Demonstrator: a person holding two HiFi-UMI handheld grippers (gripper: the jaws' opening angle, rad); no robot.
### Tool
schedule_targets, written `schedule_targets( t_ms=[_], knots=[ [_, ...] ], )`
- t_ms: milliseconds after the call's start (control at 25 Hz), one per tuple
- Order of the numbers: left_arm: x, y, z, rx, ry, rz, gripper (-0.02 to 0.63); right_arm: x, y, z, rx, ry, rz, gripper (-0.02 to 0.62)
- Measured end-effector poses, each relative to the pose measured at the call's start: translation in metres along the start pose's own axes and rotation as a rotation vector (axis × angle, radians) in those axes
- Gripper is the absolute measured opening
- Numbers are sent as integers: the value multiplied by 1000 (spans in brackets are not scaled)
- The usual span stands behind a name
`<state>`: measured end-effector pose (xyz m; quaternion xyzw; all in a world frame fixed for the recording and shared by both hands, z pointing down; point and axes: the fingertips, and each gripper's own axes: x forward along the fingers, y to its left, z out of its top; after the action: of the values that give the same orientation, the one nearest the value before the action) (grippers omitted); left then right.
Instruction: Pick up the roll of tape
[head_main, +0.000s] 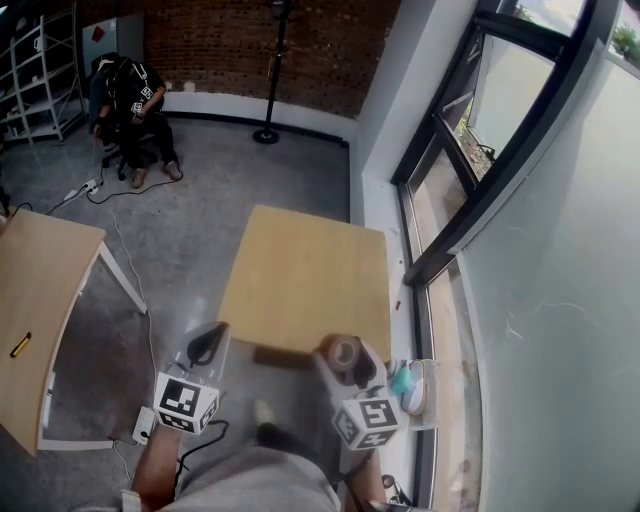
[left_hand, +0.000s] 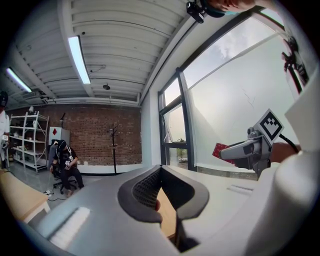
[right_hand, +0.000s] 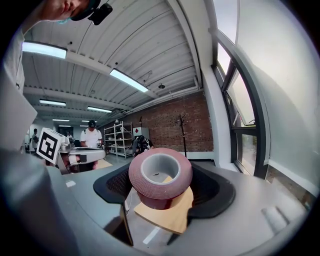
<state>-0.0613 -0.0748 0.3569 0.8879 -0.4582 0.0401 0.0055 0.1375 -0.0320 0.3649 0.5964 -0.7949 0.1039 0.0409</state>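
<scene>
Where the far left of the head view is filled by a side counter (head_main: 40, 290), a small yellow object (head_main: 20, 345) is seen lying on it. Further right, at the lower left, the left gripper (head_main: 206, 345) is held just off the near left corner of the wooden counter (head_main: 305, 270). In the left gripper view its jaws are shown closed tip to tip, with nothing caught between them. Right of centre, the right gripper (head_main: 345, 358) is seen over that counter's near right corner. Its jaws are spread wide and clamped on the roll of tape (right_hand: 160, 177), a dark red roll with a grey core, which is gripped on both sides by the black pads (right_hand: 215, 192). A dark-framed window (head_main: 480, 150) is seen along the right.
</scene>
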Motion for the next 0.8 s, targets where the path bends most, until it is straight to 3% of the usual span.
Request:
schedule_targets(
  t_ms=[800],
  knots=[
    [-1, -6, 2, 0, -9, 1, -2, -8, -2, 1, -49, 11, -21, 354]
  ],
)
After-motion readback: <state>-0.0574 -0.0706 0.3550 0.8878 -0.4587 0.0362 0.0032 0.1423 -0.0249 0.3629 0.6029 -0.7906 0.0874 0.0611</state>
